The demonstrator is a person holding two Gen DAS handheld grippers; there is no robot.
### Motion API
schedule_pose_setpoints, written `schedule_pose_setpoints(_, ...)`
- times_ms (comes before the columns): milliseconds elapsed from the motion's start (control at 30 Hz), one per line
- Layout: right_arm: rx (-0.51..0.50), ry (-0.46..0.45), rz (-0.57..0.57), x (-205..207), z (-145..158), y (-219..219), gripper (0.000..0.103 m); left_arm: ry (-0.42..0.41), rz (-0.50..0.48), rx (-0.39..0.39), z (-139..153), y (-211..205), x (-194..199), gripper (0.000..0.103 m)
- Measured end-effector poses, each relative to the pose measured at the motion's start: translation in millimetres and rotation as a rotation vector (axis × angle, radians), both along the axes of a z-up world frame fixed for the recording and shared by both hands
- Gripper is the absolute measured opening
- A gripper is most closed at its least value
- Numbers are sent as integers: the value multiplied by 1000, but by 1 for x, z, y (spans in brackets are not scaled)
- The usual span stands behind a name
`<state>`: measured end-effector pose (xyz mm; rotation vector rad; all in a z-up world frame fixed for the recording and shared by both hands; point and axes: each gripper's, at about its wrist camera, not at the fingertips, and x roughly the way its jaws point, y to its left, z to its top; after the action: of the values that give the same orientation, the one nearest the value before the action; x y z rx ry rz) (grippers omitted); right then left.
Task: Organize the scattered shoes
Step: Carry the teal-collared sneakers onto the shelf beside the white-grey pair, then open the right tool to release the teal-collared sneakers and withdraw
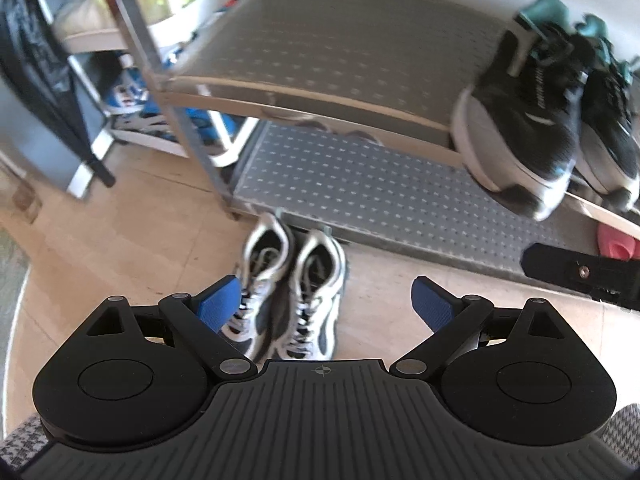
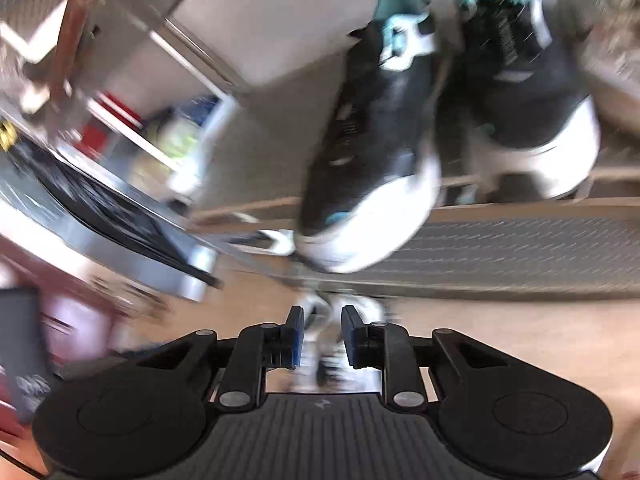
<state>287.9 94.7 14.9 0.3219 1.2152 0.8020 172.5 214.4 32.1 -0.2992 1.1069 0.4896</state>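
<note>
- Left gripper [image 1: 322,304]: blue pads spread wide, nothing between them, hovering above the grey-and-white sneaker pair [image 1: 294,292] on the tan floor [image 1: 120,248].
- That pair: side by side, touching, heels toward the rack, just in front of the lower shelf [image 1: 400,200]. Not yet shelved.
- Right gripper [image 2: 322,334]: narrow gap between the pads, clamped on nothing; the sneaker pair only shows through the gap, blurred, on the floor beyond. Its black finger also visible at the right edge of the left view.
- Black-and-teal sneaker pair [image 1: 560,112]: on the upper shelf [image 1: 320,48] at the right end, toes overhanging the front lip. Nearer shoe [image 2: 368,148] tilted and well over the edge in the right view.
- Risk: overhanging black shoe likely to tip off if the shelf gets bumped or a gripper brushes the toe on the way down.
- Risk: floor shoes touching each other, so a wide grab could catch both, or snag laces and drag the neighbour.
- Risk: rack post [image 1: 192,132] and shelf lip close to the lift path; a knock there could spill the grip.
- Heavy blur in the right view; exact contact there impossible to judge.
- Red item [image 1: 616,240] under the shelf at right, kind unclear.
</note>
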Motion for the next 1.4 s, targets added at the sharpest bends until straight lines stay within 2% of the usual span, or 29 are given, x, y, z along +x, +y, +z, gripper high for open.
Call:
schedule_pose_setpoints(67, 18, 49, -64, 7, -6, 8, 23, 5, 2, 0, -1, 1, 0, 96)
schedule_pose_setpoints(133, -4, 67, -127, 13, -8, 11, 20, 10, -7, -2, -2, -1, 1, 96)
schedule_pose_setpoints(167, -27, 46, -143, 12, -5, 14, 20, 12, -14, -3, -2, -2, 1, 96)
schedule_pose_setpoints(300, -137, -171, -149, 5, 15, 28, 20, 15, -42, -5, -2, -8, 2, 96)
schedule_pose_setpoints(367, -178, -226, -162, 12, 15, 29, 20, 17, -52, -4, -3, -11, 3, 96)
schedule_pose_setpoints(500, -222, -185, -201, 19, 12, 20, 25, 31, -86, -10, -6, -19, 5, 96)
schedule_pose_setpoints(633, -314, -236, -149, 3, 25, 5, 27, 38, -107, -20, -9, -26, 7, 96)
schedule_pose_setpoints(767, -339, -232, -193, 1, 23, -24, 29, 42, -133, -27, -11, -40, 13, 96)
schedule_pose_setpoints(900, -332, -236, -257, 17, 21, -37, 28, 43, -154, -22, -13, -52, 20, 96)
schedule_pose_setpoints(1000, -374, -276, -304, 29, 15, -35, 24, 49, -164, -19, -15, -58, 24, 96)
schedule_pose_setpoints(1067, -359, -272, -308, 31, 14, -46, 21, 51, -169, -17, -15, -60, 25, 96)
schedule_pose_setpoints(1233, -415, -337, -263, 27, 15, -43, 23, 55, -156, -13, -17, -52, 23, 96)
schedule_pose_setpoints(1267, -419, -326, -250, 25, 14, -42, 31, 55, -151, -14, -17, -49, 22, 96)
schedule_pose_setpoints(1400, -353, -231, -146, 16, 6, -37, 36, 61, -125, -3, -18, -30, 15, 96)
